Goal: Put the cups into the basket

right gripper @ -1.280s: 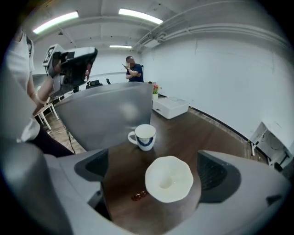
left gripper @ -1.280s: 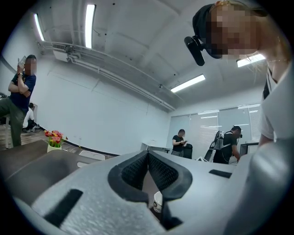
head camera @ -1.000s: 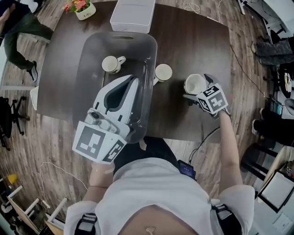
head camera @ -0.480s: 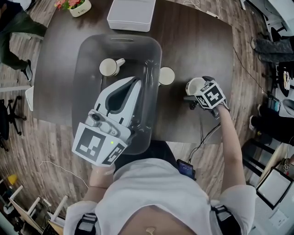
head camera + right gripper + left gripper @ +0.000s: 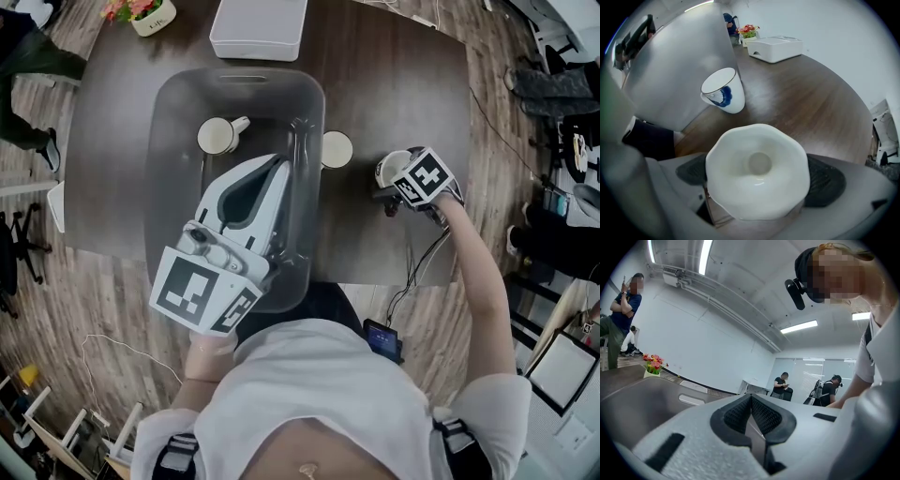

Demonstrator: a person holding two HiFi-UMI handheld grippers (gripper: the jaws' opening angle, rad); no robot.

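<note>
Right now: right gripper (image 5: pixel 401 180) clamped on the wavy-rimmed white cup (image 5: pixel 757 168), pads on both sides, over the right part of the desk (image 5: pixel 403 84). Left gripper (image 5: pixel 751 401) jaws together, nothing between them, hanging over the basket (image 5: pixel 234 73). One cup (image 5: pixel 217 136) lies inside. A blue-marked cup (image 5: pixel 336 149) stands just beside the basket's right wall.

Risks, as I judge them: the carry path crosses the blue-marked cup, so a low pass could knock it over. The uneven rim may slip in the pads. The left gripper crowds the drop zone.
</note>
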